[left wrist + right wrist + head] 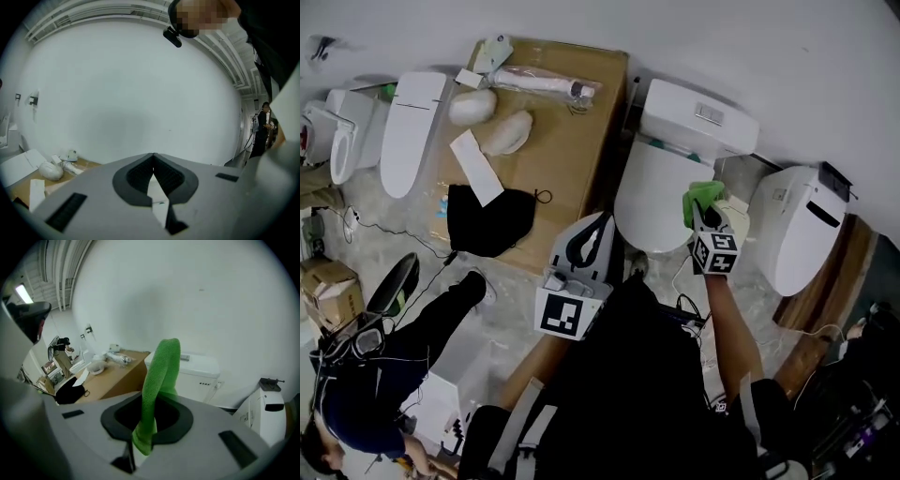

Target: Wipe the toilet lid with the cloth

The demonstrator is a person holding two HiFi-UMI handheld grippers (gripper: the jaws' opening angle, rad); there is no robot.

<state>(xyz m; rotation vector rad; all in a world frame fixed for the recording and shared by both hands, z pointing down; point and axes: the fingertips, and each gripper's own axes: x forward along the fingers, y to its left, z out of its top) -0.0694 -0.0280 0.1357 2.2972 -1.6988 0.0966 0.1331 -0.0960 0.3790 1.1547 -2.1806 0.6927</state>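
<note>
Head view: the right gripper (703, 216) holds a green cloth (705, 192) at the right edge of the closed white toilet lid (652, 202). The left gripper (584, 246) hangs apart from the lid, beside a cardboard box (553, 141).

Left gripper view: its jaws are clenched together with nothing between them, facing a white wall (140, 93).

Right gripper view: the jaws grasp the cloth, which stands up between them, with the toilet tank (201, 373) behind.

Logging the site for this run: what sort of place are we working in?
Probably a test or storage space, not a fitted bathroom: several toilets stand in a row, a cardboard box serves as a table, cables trail over the floor.
</note>
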